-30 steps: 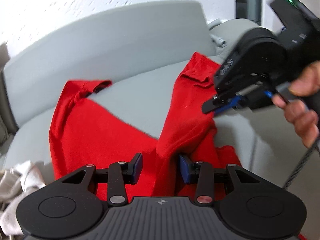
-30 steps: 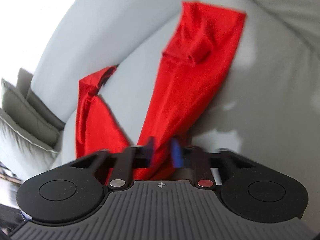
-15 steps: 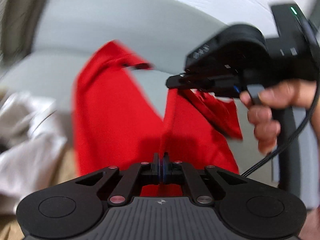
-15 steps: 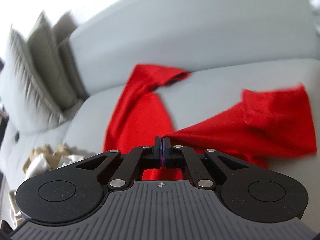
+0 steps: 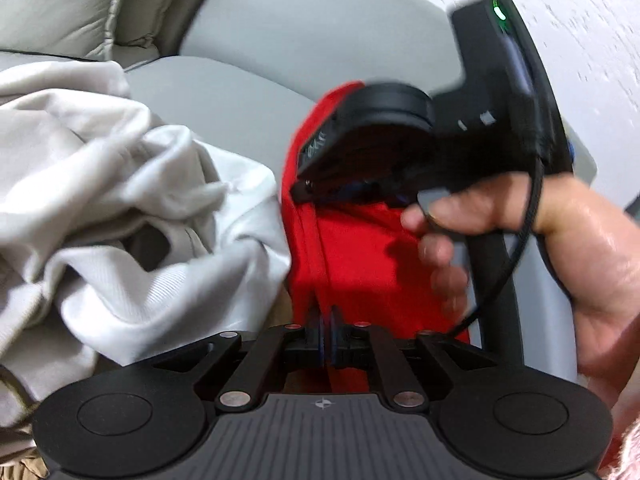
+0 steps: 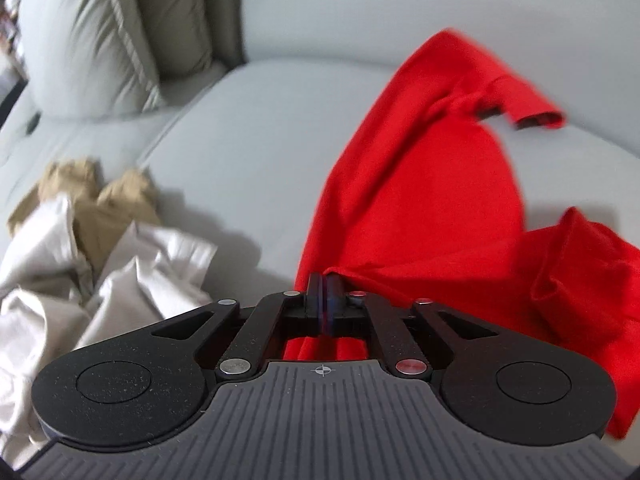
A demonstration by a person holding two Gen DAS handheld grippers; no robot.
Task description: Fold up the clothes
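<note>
Clearly mid-fold: both the left gripper (image 5: pixel 326 330) and right gripper (image 6: pixel 322 300) pinch the red shirt (image 6: pixel 420 200); white clothes (image 6: pixel 100 264) lie crumpled at lower left.

**Both tools clamped, right hand on its handle**

The left tool (image 5: pixel 326 330) has its two fingers pressed together, with red cloth pinched in the seam between the blue pads. The right tool (image 6: pixel 322 300) is likewise closed, its fingers meeting on a fold of the same red fabric. Seen from the left wrist, the right tool (image 5: pixel 340 192) points leftward, blurred. The person's right hand (image 5: pixel 520 232) wraps its black handle, fingers curled around the front, wrist lower right.
</note>
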